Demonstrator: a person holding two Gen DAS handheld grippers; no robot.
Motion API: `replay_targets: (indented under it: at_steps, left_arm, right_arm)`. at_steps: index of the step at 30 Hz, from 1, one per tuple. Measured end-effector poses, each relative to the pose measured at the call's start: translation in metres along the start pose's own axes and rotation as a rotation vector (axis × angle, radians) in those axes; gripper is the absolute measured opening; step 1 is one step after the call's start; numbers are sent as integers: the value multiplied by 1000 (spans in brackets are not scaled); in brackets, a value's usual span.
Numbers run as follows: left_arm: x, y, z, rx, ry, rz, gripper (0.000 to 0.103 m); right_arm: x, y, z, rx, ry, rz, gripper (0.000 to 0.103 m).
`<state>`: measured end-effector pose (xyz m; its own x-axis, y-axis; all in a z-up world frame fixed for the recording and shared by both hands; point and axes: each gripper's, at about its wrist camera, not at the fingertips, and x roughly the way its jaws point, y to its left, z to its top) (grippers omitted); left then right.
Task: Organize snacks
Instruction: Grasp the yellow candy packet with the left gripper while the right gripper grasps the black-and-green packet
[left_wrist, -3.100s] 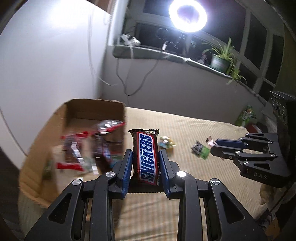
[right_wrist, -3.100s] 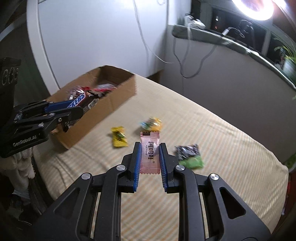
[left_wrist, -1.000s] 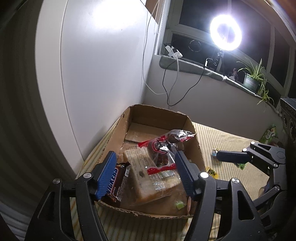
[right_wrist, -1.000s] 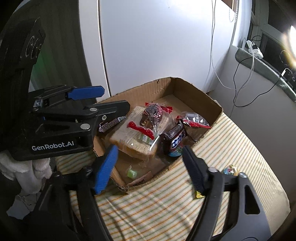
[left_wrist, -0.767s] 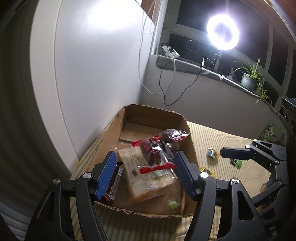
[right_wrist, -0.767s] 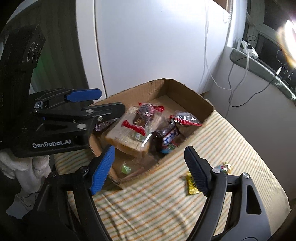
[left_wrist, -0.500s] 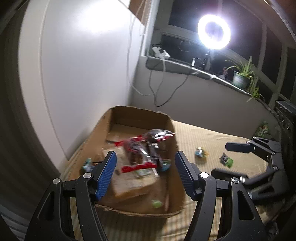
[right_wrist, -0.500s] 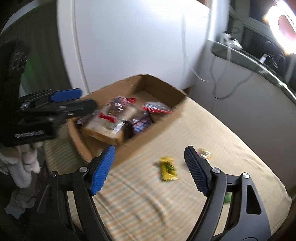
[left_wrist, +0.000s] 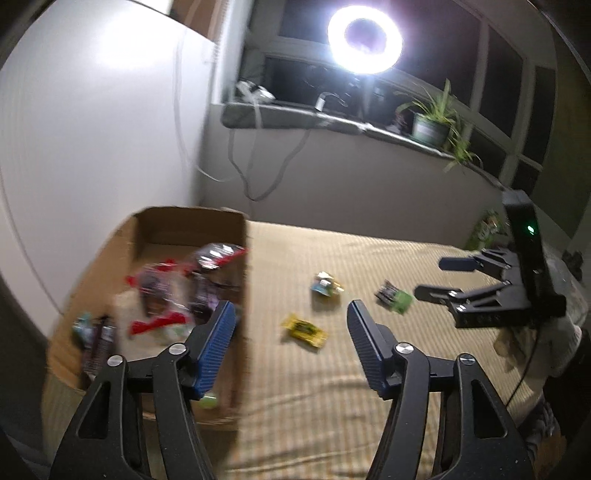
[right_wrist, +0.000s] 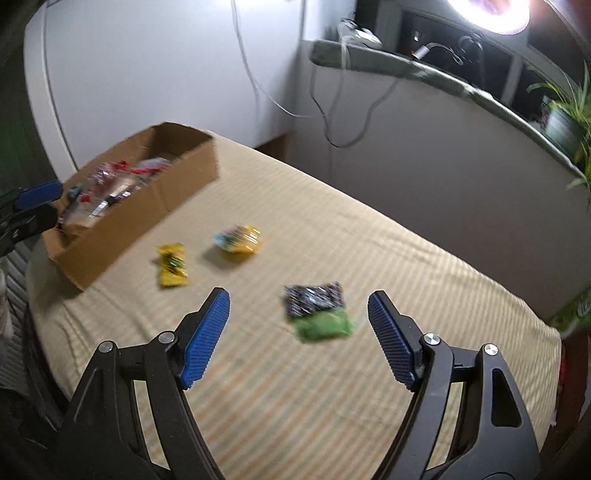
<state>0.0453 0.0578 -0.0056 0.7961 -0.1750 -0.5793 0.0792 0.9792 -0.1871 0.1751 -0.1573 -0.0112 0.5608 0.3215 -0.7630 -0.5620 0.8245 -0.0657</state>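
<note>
Right wrist view: the right hand-held gripper (right_wrist: 297, 334) is held wide and empty above the green-and-black packet (right_wrist: 317, 312), probably for pickup. The left hand-held gripper (left_wrist: 290, 345), jaws just narrowed with nothing between them, is aimed toward the yellow candy (left_wrist: 303, 329) beside the cardboard box (left_wrist: 236, 236).

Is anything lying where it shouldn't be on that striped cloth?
Three small snacks lie loose outside the cardboard box: a yellow packet, a yellow-and-blue one and a black-and-green one. The rest are piled in the box. Nothing looks spilled or torn.
</note>
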Motion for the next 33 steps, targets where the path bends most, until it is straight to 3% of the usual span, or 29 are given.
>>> replay_targets:
  at_steps: [9,16,31,33]
  left_arm:
    - [41,-38,-20,34,123,-59,58]
    - [67,-36,-27,9,191,-34,58]
    - [111,-27,-21,-10,261,28,58]
    - [114,-26,-20,-6,263,31,58]
  right_arm:
    - [20,-19,-19,-4,49,15,80]
    - [44,-14,-23,-29,90,63,80]
    - [77,-13,-16,-63,114,54,79]
    - [79,-14,-15,-64,117,68,74]
